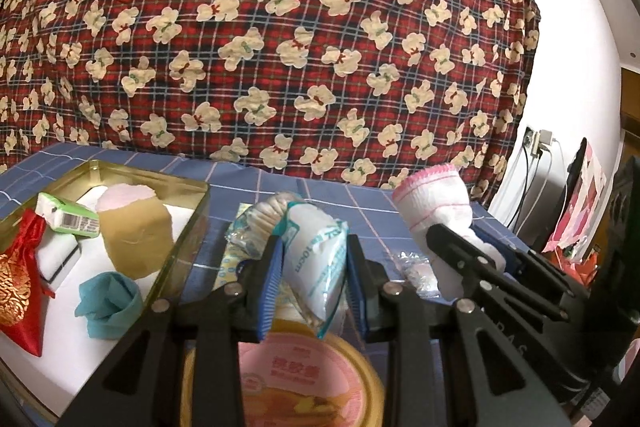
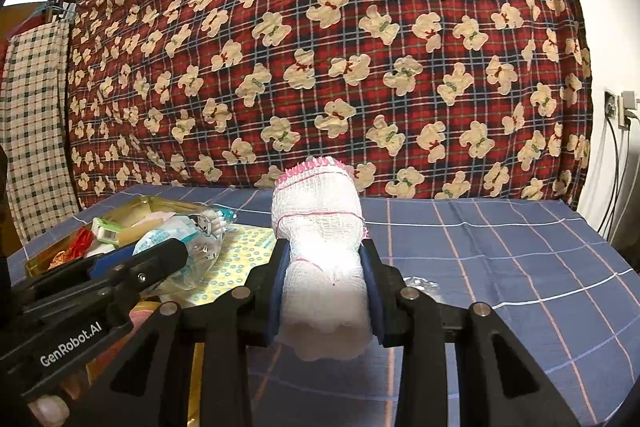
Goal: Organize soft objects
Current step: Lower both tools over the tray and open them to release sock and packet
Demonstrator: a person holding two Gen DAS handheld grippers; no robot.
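My left gripper [image 1: 312, 259] is shut on a clear packet of cotton swabs [image 1: 308, 251] with white and teal print, held above the blue checked table. In the right wrist view that gripper [image 2: 200, 239] and its packet [image 2: 188, 243] show at the left. My right gripper [image 2: 324, 267] is shut on a rolled white gauze cloth [image 2: 320, 235] with a pink edge, standing up between the pads. The same roll [image 1: 436, 207] shows at the right of the left wrist view. A gold tin [image 1: 192, 211] at the left holds a tan cloth [image 1: 136, 231], a teal cloth [image 1: 110, 307], a red pouch [image 1: 20, 267] and a green packet [image 1: 68, 219].
A round pink-labelled lid [image 1: 296, 383] lies under the left gripper. A yellow patterned sheet [image 2: 236, 259] and a small clear wrapper [image 2: 420, 285] lie on the blue checked tablecloth [image 2: 500, 267]. A red bear-print blanket [image 2: 340, 47] hangs behind. Cables and a wall socket [image 2: 624, 107] are at the right.
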